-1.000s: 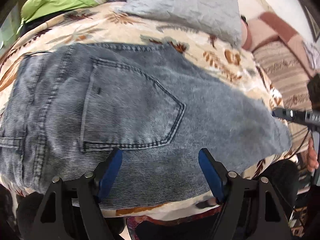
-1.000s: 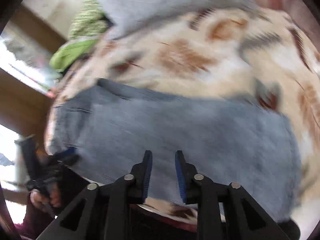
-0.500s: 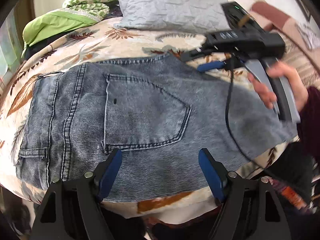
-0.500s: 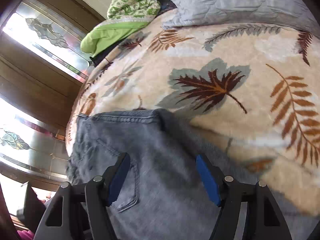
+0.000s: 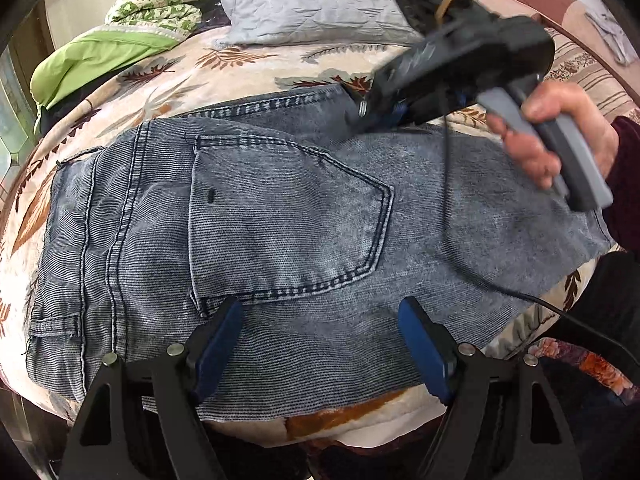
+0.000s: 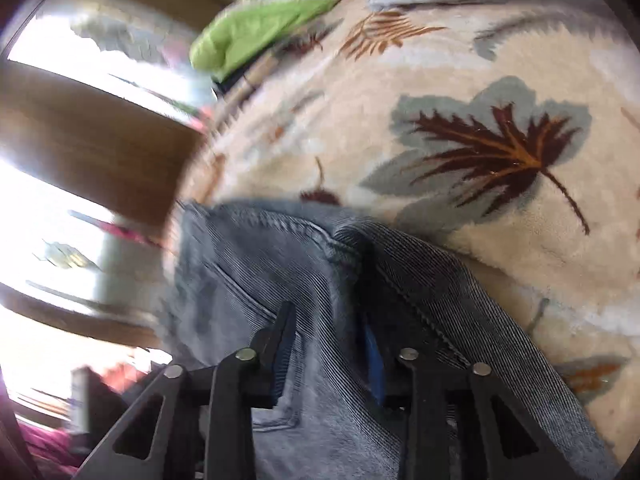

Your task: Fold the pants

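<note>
Jeans [image 5: 280,232] lie flat on the leaf-print blanket [image 5: 248,60], back pocket up. My right gripper [image 6: 328,344], wide half a second ago, has just closed and now pinches the far edge's denim. My left gripper [image 5: 320,344] hovers open, empty. Fold can start.

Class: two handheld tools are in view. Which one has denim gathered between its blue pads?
The right tool: the faded grey-blue denim jeans bunch between its narrowed pads. The left tool stands wide open, gripping nothing.

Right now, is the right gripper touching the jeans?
Touching. In the right wrist view, the right gripper has just been closing, and a bunched fold of the jeans is pinched between its blue pads.
</note>
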Tool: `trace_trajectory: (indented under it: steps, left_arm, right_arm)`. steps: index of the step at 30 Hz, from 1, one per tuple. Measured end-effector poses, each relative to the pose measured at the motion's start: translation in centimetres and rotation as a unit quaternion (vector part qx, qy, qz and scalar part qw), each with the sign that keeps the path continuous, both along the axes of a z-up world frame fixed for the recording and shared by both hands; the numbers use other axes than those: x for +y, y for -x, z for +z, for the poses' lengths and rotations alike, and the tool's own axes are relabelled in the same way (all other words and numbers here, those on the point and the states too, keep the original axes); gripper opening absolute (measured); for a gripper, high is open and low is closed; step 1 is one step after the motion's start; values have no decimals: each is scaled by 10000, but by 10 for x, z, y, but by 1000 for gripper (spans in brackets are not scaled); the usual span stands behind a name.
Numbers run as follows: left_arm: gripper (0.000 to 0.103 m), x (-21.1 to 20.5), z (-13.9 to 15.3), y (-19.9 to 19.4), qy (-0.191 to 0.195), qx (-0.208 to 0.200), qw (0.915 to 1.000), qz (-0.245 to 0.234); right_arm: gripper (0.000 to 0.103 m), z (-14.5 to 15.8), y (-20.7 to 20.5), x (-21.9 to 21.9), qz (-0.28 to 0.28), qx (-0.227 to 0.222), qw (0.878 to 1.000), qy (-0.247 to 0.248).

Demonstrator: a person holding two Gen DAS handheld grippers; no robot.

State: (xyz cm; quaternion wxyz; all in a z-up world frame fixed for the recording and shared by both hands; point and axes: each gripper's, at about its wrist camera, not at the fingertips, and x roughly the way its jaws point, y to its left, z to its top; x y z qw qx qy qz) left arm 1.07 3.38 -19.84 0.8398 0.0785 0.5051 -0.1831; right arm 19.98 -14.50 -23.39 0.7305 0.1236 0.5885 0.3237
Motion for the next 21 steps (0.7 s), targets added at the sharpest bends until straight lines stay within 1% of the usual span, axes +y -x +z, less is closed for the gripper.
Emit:
trace_trajectory:
  steps: [1,2,3,4,6,8,10,11,12,14,17,19,20,21]
  left_arm:
    - [80,0,0,-1,3,5,10000,13]
    - [80,0,0,-4,12,-3,10000,24]
    - [80,0,1,-4,5,-43,10000,26]
    - [80,0,0,-5,-39,-111,9999,14]
    - [80,-4,-3,-8,-296,-323,9990,-35]
    - [80,-9,-3,-13,-569,-531,9970,-12]
    - [80,-12,1,-20,-890,-874,9921,103]
    - [80,-11,2,-27,-1043,-1016,9892,179]
    - [80,-9,2,-35,-1080,-1008,9888,223]
    - [80,0,4,-50,-1026,-869,9903,339]
    - [80,15,12,-56,-781,-822,9923,506]
    - [80,25,14,-55,-608,-702,9938,619]
    - [80,26,15,-54,-518,-655,9943,657]
    - [80,28,17,-52,-437,-619,9947,694]
  right_arm:
    - [20,-4,0,7,30,-44,9996,278]
    - [15,-6,-1,10,-41,-122,9990,426]
    - [11,-6,-4,10,-152,-167,9987,455]
    - [9,-7,-7,8,-300,-195,9983,465]
    - [7,-5,-12,4,-641,-367,9958,532]
    - [7,-3,-15,4,-855,-506,9941,435]
    - [6,1,-20,2,-1081,-681,9914,298]
    - [6,2,-26,0,-1240,-646,9900,193]
    - [6,0,-34,-1,-1322,-525,9898,92]
    - [6,-7,-51,1,-1381,-321,9898,107]
    - [6,-3,-52,-1,-1334,-317,9905,64]
    - [7,3,-48,-9,-1435,-319,9890,-150]
    - [10,8,-43,-19,-1449,-282,9885,-335]
    - [10,14,-39,-25,-1467,-275,9879,-430]
